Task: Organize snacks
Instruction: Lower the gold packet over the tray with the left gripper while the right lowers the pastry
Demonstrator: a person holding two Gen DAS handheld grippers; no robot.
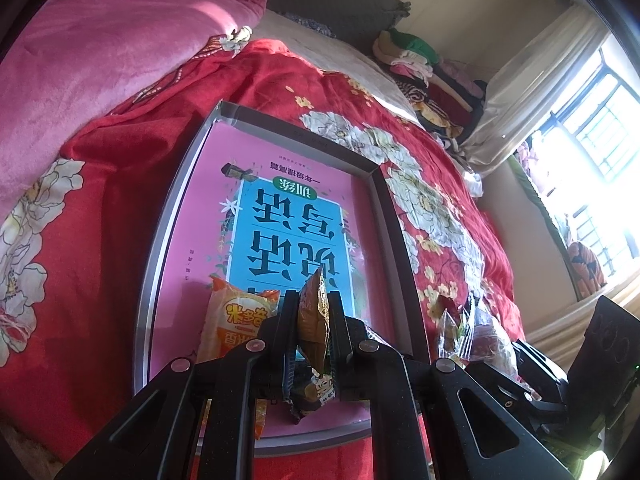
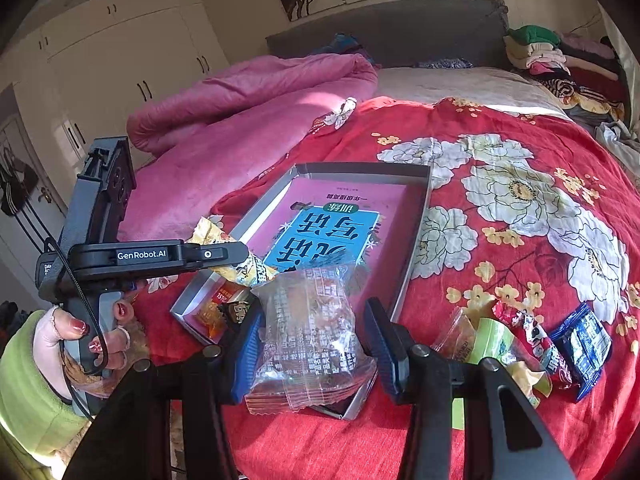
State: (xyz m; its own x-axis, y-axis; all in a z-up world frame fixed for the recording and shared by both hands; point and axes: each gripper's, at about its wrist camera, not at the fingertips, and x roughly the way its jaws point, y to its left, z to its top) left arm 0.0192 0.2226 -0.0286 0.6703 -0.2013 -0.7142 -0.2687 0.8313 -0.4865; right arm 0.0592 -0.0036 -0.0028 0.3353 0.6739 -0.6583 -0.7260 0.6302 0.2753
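A grey shallow tray (image 1: pixel 384 208) (image 2: pixel 420 216) lies on the red flowered bedspread with a pink and blue book (image 1: pixel 288 220) (image 2: pixel 320 232) inside it. An orange snack packet (image 1: pixel 236 320) (image 2: pixel 212 312) rests in the tray's near corner. My left gripper (image 1: pixel 314 300) (image 2: pixel 240 258) is shut on a gold-brown snack packet (image 1: pixel 314 328) (image 2: pixel 244 270), held over the tray's near end. My right gripper (image 2: pixel 314 308) (image 1: pixel 520 354) is shut on a clear packet of brown snacks (image 2: pixel 312 340) (image 1: pixel 476 332), just off the tray's near right edge.
Loose green (image 2: pixel 492 344), red (image 2: pixel 532 336) and blue (image 2: pixel 584 344) packets lie on the bedspread right of the tray. A pink quilt (image 2: pixel 248 108) is bunched at the left, folded clothes (image 2: pixel 560 64) at the headboard. A hand with a green sleeve (image 2: pixel 80 336) holds the left gripper.
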